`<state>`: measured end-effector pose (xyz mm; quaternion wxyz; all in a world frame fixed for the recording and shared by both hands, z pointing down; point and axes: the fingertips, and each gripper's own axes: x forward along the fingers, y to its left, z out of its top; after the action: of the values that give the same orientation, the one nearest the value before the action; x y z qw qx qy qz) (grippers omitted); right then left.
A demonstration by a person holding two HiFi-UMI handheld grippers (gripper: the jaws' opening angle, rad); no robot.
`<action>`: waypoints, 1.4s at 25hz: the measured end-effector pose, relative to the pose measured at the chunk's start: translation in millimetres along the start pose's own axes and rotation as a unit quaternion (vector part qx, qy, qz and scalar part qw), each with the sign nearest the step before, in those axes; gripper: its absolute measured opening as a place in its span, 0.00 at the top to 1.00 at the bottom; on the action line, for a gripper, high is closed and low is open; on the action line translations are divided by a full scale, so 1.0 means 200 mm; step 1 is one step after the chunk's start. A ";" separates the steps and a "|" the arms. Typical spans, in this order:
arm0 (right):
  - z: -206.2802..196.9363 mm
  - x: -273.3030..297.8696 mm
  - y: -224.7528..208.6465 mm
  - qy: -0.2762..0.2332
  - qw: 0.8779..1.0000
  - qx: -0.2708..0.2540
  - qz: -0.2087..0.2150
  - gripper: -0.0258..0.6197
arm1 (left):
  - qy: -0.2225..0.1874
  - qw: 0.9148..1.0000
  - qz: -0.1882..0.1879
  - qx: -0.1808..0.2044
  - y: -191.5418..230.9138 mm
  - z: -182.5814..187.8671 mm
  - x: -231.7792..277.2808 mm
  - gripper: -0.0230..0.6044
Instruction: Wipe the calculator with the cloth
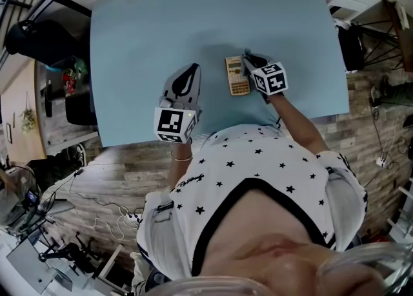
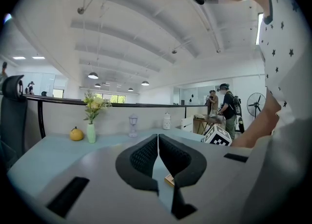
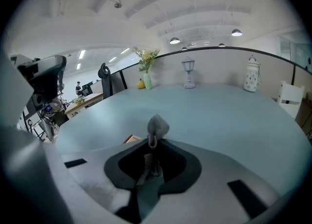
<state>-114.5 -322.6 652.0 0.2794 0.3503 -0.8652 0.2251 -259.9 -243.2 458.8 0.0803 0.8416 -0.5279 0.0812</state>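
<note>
**Q:** Where does the calculator (image 1: 237,76) lie?

**A:** Flat on the smooth, pale blue table (image 1: 142,43), close to its near edge and right of centre. It is a slim tan oblong.

**Q:** And the cloth (image 3: 157,126)?

**A:** It is a soft grey wad pinched between the jaws of the right gripper (image 3: 152,142), with a rounded tuft poking past the tips. The gripper sits just beside the calculator's right side, apparently placed for wiping. Whether cloth and calculator touch is unclear.

**Q:** The left gripper (image 2: 158,139)?

**A:** Its textured black jaws are drawn together on nothing. It waits over the table left of the calculator, apart from it, perhaps to steady it.
</note>
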 end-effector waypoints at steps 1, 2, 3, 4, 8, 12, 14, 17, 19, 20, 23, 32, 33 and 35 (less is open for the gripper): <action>0.01 0.00 0.02 -0.003 1.000 0.000 0.003 0.88 | 0.000 1.000 0.002 0.000 0.00 0.00 -0.01 0.91; 0.01 0.00 0.04 -0.005 1.000 -0.001 0.009 0.88 | 0.001 1.000 0.003 0.000 0.00 0.00 -0.02 0.91; 0.02 0.00 0.07 -0.006 1.000 -0.004 0.015 0.88 | 0.001 1.000 0.005 0.000 0.00 -0.01 -0.03 0.91; 0.03 0.00 0.10 -0.008 1.000 -0.007 0.022 0.88 | 0.001 1.000 0.007 0.000 0.00 -0.01 -0.04 0.91; 0.03 0.02 0.24 -0.010 0.998 -0.022 0.054 0.88 | -0.001 1.000 0.015 0.001 0.01 -0.01 -0.08 0.91; 0.01 0.03 0.34 -0.006 0.996 -0.033 0.077 0.88 | -0.001 1.000 0.018 0.000 0.00 -0.02 -0.12 0.91; 0.00 0.04 0.38 -0.002 0.996 -0.039 0.085 0.88 | -0.001 1.000 0.019 0.000 0.00 -0.02 -0.13 0.91; -0.03 0.05 0.42 0.004 0.995 -0.047 0.090 0.88 | -0.002 1.000 0.019 0.001 0.00 -0.02 -0.15 0.91; -0.04 0.05 0.42 0.005 0.995 -0.049 0.088 0.88 | -0.003 1.000 0.020 0.001 0.00 -0.02 -0.16 0.91; -0.04 0.06 0.42 0.005 0.995 -0.048 0.087 0.88 | -0.003 1.000 0.020 0.002 0.00 -0.02 -0.17 0.91; -0.04 0.05 0.40 0.004 0.996 -0.044 0.080 0.88 | -0.002 1.000 0.019 0.003 0.00 -0.02 -0.18 0.91; -0.05 0.00 0.25 -0.002 0.999 -0.015 0.042 0.88 | -0.003 1.000 0.000 0.006 -0.04 -0.01 -0.17 0.91; -0.05 -0.01 0.23 -0.002 0.999 -0.010 0.037 0.88 | -0.004 1.000 -0.003 0.008 -0.05 0.00 -0.16 0.91; -0.06 -0.04 0.18 -0.003 1.000 -0.002 0.027 0.88 | -0.006 1.000 -0.009 0.010 -0.06 0.01 -0.14 0.91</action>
<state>-132.4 -287.5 649.3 0.2715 0.3273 -0.8753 0.2300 -261.1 -213.0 450.9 0.0698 0.8475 -0.5199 0.0810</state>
